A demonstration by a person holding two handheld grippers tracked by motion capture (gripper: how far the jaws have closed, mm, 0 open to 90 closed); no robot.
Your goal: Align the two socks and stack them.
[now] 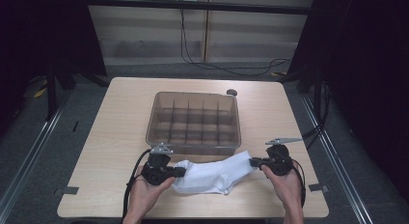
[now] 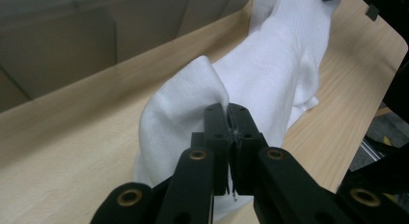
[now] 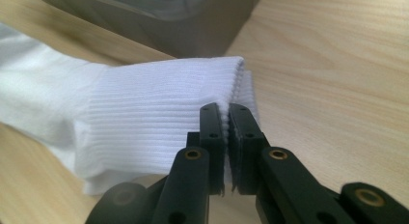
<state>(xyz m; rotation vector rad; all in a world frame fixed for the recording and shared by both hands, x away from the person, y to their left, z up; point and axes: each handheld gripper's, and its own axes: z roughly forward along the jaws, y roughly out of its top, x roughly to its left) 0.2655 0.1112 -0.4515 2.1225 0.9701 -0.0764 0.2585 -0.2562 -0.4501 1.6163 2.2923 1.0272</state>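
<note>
High view: white sock (image 1: 212, 175) between both hand-held grippers.

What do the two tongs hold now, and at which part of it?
Both hold the white socks. The left tongs pinch the toe end; the right tongs pinch the ribbed cuff edge.

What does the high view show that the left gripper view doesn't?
High view alone: the divided bin behind the sock, both hands, and the right tongs pinching the sock's cuff end. Left gripper view alone: close up, the left tongs shut on a fold of fabric. Both: the white sock lying on the table.
</note>
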